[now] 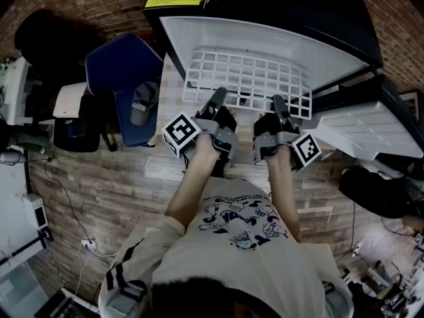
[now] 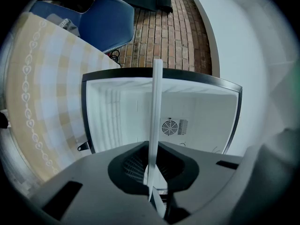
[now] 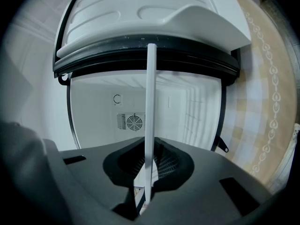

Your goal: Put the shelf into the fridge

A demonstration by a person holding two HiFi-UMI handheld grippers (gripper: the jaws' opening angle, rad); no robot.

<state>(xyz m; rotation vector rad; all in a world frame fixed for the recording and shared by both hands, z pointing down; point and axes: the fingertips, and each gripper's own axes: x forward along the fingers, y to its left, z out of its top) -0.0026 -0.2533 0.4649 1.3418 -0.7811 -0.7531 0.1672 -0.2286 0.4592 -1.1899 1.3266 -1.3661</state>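
Head view: the white wire grid shelf (image 1: 248,81) is at the open front of the black fridge with a white inside (image 1: 278,42). It looks barely in and needs pushing deeper. A blue chair (image 1: 126,58) stands left of the fridge on the wooden floor (image 1: 99,191).

Left gripper view: the left gripper (image 2: 152,172) has its fingers clamped on the shelf's thin edge, facing the fridge's back wall.

Right gripper view: the right gripper (image 3: 147,177) pinches the shelf too, facing into the fridge.

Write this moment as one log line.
shelf: at open fridge mouth | left gripper: shut on shelf | right gripper: shut on shelf | door: open
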